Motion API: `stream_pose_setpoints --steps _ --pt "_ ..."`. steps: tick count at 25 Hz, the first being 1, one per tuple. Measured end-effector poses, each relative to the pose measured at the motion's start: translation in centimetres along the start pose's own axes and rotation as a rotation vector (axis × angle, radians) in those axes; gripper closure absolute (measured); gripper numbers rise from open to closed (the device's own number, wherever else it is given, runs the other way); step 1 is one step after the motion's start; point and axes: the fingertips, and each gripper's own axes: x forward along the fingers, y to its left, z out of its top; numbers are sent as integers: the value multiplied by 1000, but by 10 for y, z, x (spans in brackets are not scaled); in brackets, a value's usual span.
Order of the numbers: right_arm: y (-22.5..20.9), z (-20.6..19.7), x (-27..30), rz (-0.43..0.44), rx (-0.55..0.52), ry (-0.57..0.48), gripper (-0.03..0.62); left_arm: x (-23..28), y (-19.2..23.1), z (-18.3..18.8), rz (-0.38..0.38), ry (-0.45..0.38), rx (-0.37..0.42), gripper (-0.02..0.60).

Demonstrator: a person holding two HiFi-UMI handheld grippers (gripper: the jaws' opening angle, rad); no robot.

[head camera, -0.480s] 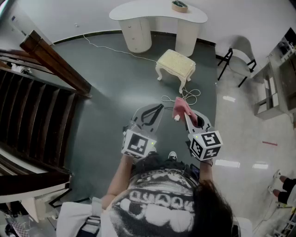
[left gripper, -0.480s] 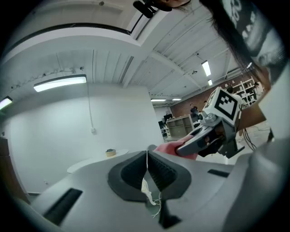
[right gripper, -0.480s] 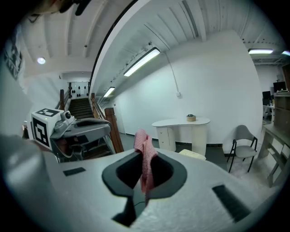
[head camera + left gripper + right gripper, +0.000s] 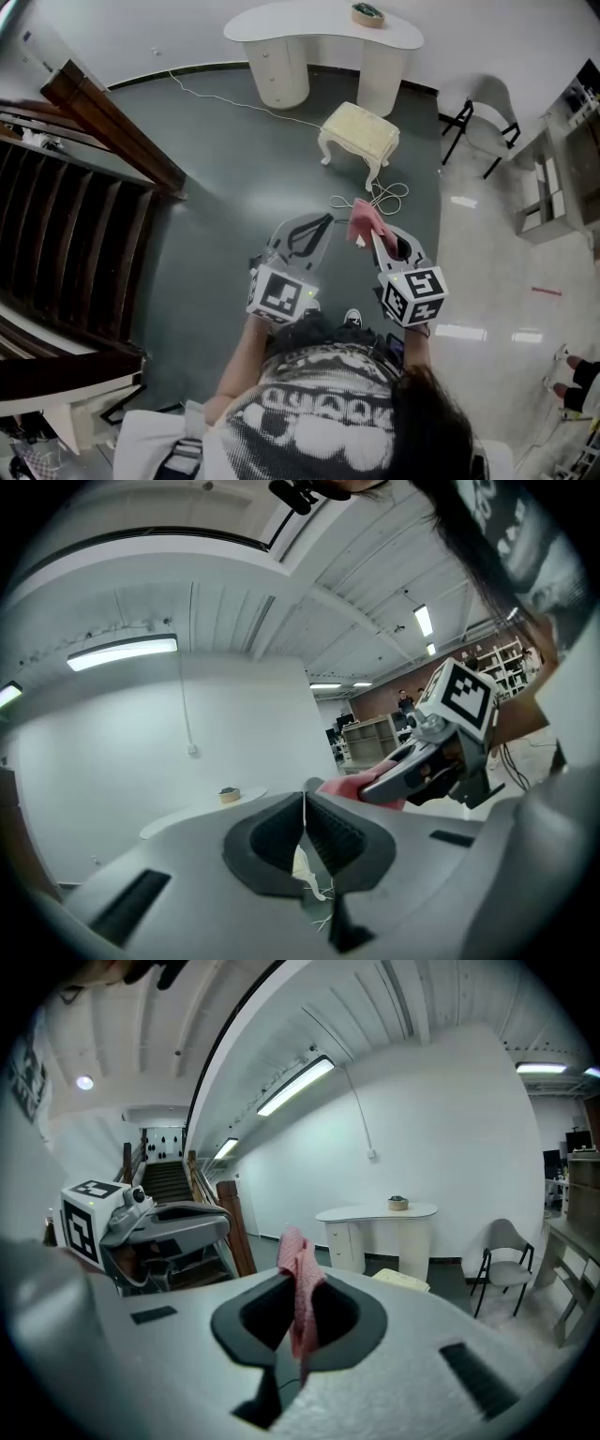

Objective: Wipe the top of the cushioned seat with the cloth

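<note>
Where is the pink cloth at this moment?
Head view, right of centre: the pink cloth is pinched in the right gripper, whose jaws are shut on it, short of the cushioned seat.

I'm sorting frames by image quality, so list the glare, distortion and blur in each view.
Head view: wide-angle bending toward the edges; bright reflections on the glossy floor at right; cushioned seat evenly lit. Left gripper view: round fisheye frame, dark corners; ceiling strip light blown out. Right gripper view: same fisheye rim; cloth between the jaws fairly sharp, foreground below it soft.
</note>
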Motion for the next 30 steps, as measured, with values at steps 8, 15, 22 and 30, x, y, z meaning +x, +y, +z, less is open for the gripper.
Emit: stream_pose_setpoints --steps 8,15,22,30 --pt "25 -1 26 -11 7 -3 582 -18 27 -14 -16 -16 13 575" --pt "40 -17 42 -45 23 29 582 -37 56 -45 -3 11 -19 575" --pt "33 -9 60 -49 -2 58 582 -28 74 -57 18 -14 -71 575" --pt "8 0 130 6 -5 84 582 5 119 -81 55 38 -81 575"
